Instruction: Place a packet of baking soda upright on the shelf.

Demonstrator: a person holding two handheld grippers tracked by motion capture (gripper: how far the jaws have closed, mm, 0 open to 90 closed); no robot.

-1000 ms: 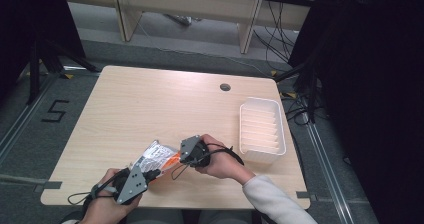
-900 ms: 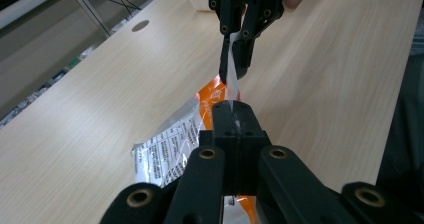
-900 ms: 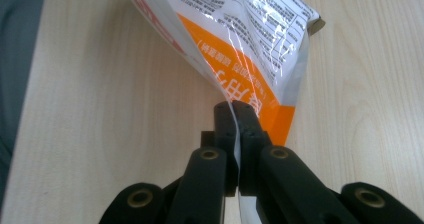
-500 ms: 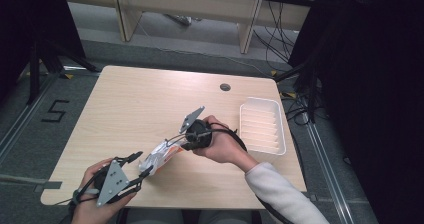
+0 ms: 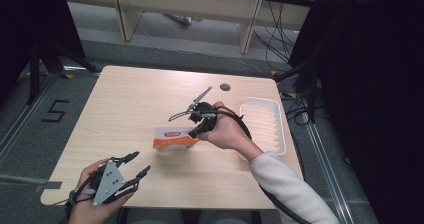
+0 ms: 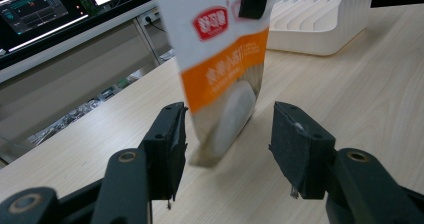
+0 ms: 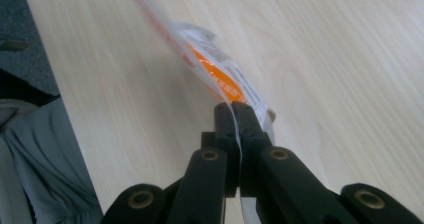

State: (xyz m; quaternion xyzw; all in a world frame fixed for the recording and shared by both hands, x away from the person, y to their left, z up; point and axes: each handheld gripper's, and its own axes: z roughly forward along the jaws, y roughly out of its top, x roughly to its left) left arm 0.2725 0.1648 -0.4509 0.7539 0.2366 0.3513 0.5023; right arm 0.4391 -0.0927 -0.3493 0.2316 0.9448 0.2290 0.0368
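Wooden table (image 5: 125, 104), white-orange snack pouch (image 5: 172, 138)

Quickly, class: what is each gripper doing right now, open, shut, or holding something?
Left gripper: open, holding nothing.
Right gripper: shut on the snack packet.

- The middle of the table (image 5: 125, 109) is blocked by a snack packet (image 5: 172, 139), which is pinched at its edge by the right gripper (image 5: 194, 132).
- The right side is taken up by a white ribbed tray (image 5: 265, 124).
- Bare wood is left across the far left and back.
- The left gripper (image 5: 135, 165), jaws spread, is held at the near left edge, apart from the packet.
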